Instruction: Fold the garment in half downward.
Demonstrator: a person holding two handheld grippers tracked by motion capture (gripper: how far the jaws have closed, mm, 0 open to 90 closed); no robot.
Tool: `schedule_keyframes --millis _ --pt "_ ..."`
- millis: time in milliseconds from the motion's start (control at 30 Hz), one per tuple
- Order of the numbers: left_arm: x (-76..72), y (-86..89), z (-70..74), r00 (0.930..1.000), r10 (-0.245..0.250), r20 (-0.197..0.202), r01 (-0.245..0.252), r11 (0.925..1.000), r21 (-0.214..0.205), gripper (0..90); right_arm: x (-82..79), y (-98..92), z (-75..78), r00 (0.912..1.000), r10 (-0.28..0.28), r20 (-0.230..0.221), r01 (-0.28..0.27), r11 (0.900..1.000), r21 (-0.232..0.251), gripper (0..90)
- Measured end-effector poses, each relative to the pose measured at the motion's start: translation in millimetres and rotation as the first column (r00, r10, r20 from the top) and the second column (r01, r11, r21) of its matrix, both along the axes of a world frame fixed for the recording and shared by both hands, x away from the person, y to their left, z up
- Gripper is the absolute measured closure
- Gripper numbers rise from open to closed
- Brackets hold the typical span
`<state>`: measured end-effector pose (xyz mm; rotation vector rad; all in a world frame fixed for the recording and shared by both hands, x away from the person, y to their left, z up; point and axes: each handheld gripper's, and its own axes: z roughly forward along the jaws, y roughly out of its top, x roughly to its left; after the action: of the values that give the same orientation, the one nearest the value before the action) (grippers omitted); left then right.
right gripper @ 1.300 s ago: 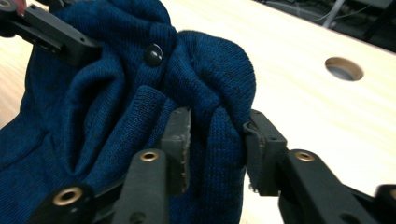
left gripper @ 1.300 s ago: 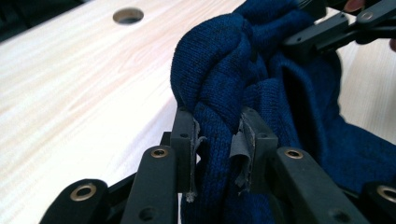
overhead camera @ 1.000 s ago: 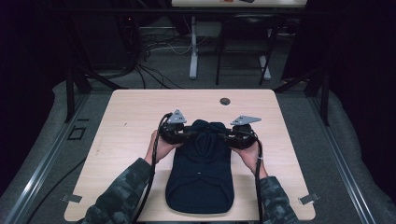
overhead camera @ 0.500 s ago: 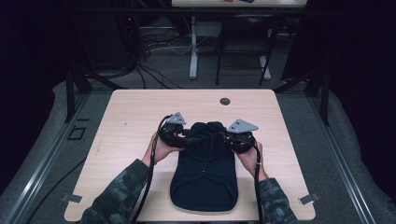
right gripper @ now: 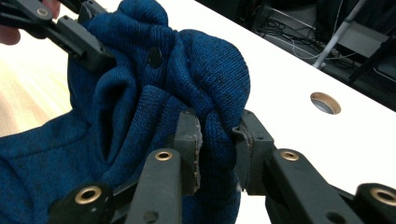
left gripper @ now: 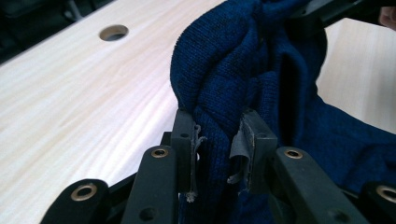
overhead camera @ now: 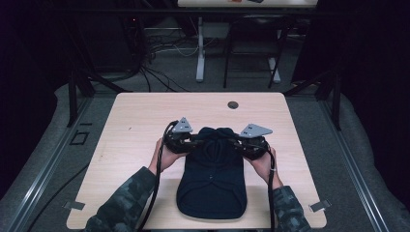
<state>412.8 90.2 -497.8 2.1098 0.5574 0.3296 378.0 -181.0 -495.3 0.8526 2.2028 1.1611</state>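
Dark blue knitted wool makes up the garment (overhead camera: 212, 183), a small sweater that is laid flat on the pale wooden tabletop (overhead camera: 140, 121), its hem close to the near edge and its upper end bunched up towards the middle. Camouflage-patterned sleeves (overhead camera: 126, 203) are seen entering on either side of the garment. At the garment's upper left corner the left gripper (left gripper: 217, 140) is clamped on a thick fold of the knit, the cloth being pinched between its black fingers (left gripper: 183, 135); these fingers have just been closing on it. At the upper right corner the right gripper (right gripper: 217, 140) is likewise closed on a bunched fold, pressed between its fingers (right gripper: 189, 135), which have just eased slightly apart without the fold being released. Between the two grips the cloth is gathered into raised ridges, and a small dark button (right gripper: 155, 57) is seen on it. Beyond the garment, a round cable hole (overhead camera: 233, 105) is set in the tabletop near the far edge.
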Motion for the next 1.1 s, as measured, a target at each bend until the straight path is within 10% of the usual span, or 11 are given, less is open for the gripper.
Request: schedule_keyframes --millis 400,667,900,1100 --pt "-16.6 -3.6 11.2 0.9809 0.002 0.195 -0.012 0.9987 0.050 71.6 1.0 0.5 5.8 0.9966 0.004 -0.082 -0.006 0.9997 -0.022 63.1" --pt "-15.4 1.8 7.6 0.9895 0.003 0.144 -0.012 0.9982 0.059 67.9 -8.1 7.0 2.9 1.0000 0.003 0.000 -0.003 0.9980 -0.063 76.3" --pt "-11.4 0.7 1.9 0.9984 0.003 0.056 -0.009 0.9952 0.098 42.7 -14.8 16.1 2.3 0.9968 0.022 0.077 -0.013 0.9939 -0.109 77.2" --pt "-13.3 1.2 1.1 0.9970 0.007 0.077 -0.016 0.9937 0.111 60.3 -17.1 15.2 1.8 0.9975 0.033 0.063 -0.025 0.9924 -0.120 75.2"
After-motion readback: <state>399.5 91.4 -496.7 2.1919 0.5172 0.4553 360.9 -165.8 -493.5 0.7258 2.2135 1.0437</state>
